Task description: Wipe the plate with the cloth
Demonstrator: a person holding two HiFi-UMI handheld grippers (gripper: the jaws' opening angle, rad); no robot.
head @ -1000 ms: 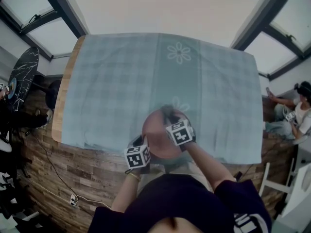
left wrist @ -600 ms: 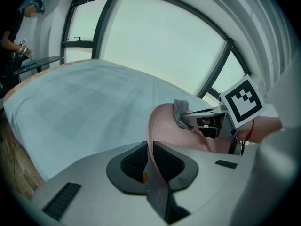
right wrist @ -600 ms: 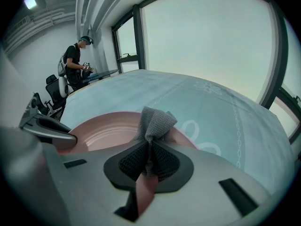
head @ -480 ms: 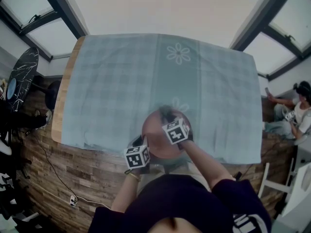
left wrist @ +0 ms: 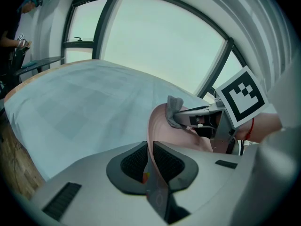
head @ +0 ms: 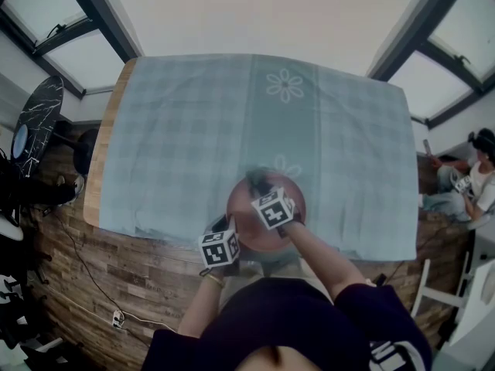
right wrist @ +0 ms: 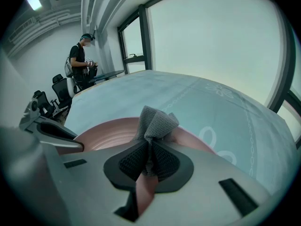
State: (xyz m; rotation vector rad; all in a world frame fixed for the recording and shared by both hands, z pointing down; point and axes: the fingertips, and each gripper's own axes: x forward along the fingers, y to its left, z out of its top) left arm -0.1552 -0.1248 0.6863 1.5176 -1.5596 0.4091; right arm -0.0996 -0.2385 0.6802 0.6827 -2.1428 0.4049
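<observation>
I count one plate (head: 261, 239), one cloth (right wrist: 155, 121) and two grippers. My left gripper (left wrist: 149, 157) has its jaws clamped on the near rim of the pink plate, which stands edge-on between the pads and runs forward from them. My right gripper (right wrist: 149, 161) has its jaws clenched on the grey cloth. The bunched fabric fans out just ahead of the pads, with the plate's pink face right below and beyond it. From the left jaws, the cloth shows up ahead and to the right, meeting the plate close to its far rim, with the right gripper's fingers (left wrist: 200, 111) reaching in from the right.

The plate sits at the near edge of the counter (head: 104, 137), directly under both sets of jaws. One pale blue-green checked tablecloth (head: 193, 130) covers the counter. I count two white flower outlines on it in the head view: one (head: 285, 84) well beyond the right jaws, and one (head: 288, 165) just past the plate and partly covered by it.

Each gripper carries one marker cube, two in all: the left cube (head: 219, 250) and the right cube (head: 272, 209). Both are printed with black-and-white square patterns rather than letters. There is white print on the dark sleeve (head: 387, 352) at the bottom right, but it is too cut off for me to read.

Far left of the right jaws, one person (right wrist: 82, 55) stands beside some office chairs (right wrist: 59, 86).
</observation>
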